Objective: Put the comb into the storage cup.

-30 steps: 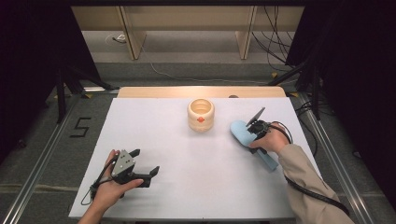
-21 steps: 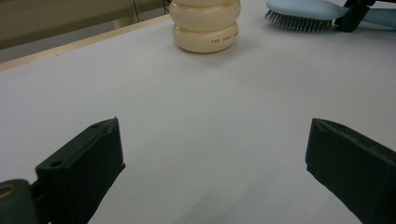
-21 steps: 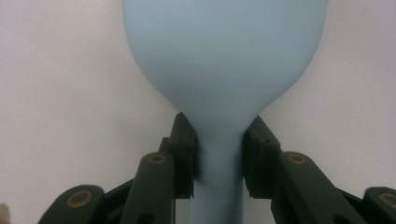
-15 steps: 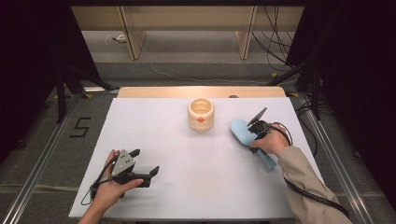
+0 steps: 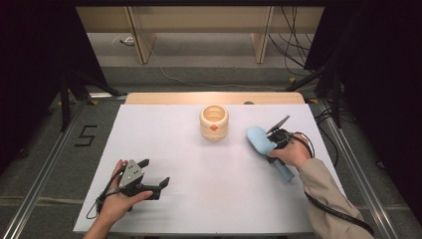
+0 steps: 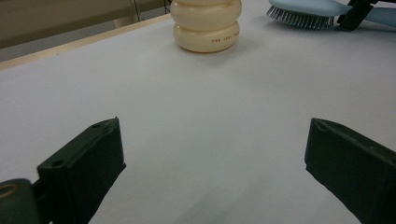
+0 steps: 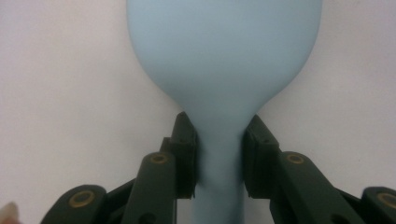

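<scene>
A: Right gripper (image 7: 219, 154)?
B: Jaws just closed, clamped on the neck of the blue hairbrush (image 5: 260, 140), lying at three o'clock of the cream jar (image 5: 214, 122).
A: Left gripper (image 5: 154, 174)?
B: Jaws wide apart, nothing between, seven o'clock on the table (image 5: 209, 199).

Hairbrush (image 5: 263, 142) on the table (image 5: 209, 199) just right of the cup (image 5: 214, 121), both at the far side.

Black gripper (image 5: 154, 174), tan sleeve (image 5: 328, 194)

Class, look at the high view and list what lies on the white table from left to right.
Left gripper → cream ridged pot → light blue hairbrush → right gripper, its jaws shut on the brush's neck.
</scene>
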`<act>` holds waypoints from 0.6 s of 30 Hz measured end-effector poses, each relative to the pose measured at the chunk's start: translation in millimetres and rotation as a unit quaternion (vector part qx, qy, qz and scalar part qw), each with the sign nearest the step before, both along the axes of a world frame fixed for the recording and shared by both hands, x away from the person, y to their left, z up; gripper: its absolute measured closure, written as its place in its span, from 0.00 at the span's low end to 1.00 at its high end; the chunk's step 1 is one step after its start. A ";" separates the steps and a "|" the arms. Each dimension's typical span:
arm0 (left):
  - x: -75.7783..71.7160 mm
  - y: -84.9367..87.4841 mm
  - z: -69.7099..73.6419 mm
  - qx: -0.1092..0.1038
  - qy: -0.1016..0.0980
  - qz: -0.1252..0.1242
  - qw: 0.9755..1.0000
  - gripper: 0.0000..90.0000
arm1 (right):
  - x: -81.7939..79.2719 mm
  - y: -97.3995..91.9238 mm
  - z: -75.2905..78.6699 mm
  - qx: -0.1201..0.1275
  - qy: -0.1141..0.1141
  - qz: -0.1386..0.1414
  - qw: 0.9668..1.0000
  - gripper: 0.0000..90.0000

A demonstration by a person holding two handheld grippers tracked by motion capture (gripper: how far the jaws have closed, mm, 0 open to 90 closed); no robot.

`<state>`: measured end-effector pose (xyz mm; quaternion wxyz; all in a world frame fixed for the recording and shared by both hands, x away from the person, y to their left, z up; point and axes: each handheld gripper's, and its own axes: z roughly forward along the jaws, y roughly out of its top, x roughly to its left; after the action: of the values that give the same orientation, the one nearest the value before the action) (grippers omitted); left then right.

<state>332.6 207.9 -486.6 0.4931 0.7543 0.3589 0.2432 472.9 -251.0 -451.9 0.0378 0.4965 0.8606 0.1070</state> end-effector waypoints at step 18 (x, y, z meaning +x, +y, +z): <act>0.1 0.2 0.0 0.001 0.000 0.000 1.000 0.05 | -10.9 -6.8 11.6 0.049 -0.054 -0.028 0.997 0.78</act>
<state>332.7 208.1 -486.6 0.4919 0.7548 0.3591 0.2437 462.0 -257.8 -440.4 0.0628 0.5153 0.8366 0.1751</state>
